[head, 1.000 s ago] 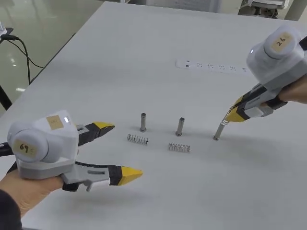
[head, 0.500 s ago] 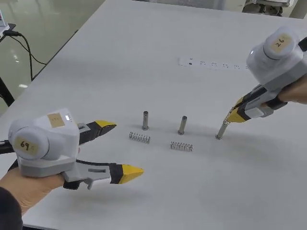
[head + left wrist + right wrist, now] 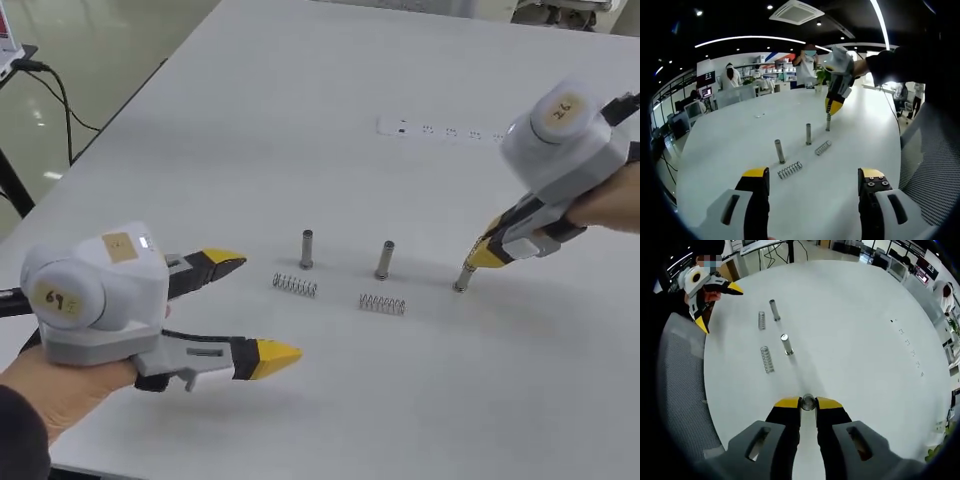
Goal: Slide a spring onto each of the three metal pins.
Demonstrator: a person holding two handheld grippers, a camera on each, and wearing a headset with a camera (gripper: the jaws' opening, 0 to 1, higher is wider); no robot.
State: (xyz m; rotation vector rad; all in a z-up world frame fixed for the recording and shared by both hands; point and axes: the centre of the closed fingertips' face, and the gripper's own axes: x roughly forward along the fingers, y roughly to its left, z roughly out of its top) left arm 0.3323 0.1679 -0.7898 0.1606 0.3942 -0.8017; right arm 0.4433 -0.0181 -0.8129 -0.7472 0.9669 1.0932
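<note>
At the right end of the row on the white worktop (image 3: pixel 300 120), your right gripper (image 3: pixel 482 254) is clenched on the right spring (image 3: pixel 468 268), which sits over the right pin (image 3: pixel 460 285), the pin's foot on the surface. Your right gripper view shows the coil's round top pinched between the yellow tips. To the left, the middle pin (image 3: pixel 384 260) and the left pin (image 3: pixel 307 249) stand upright and bare. Each has a loose coil lying just in front of it: the middle spring (image 3: pixel 382 304) and the left spring (image 3: pixel 295 286). Nearest you, at lower left, your left gripper (image 3: pixel 250 307) hovers released, jaws spread wide, apart from the parts. Beyond the pins lies a white power strip (image 3: pixel 440 131).
</note>
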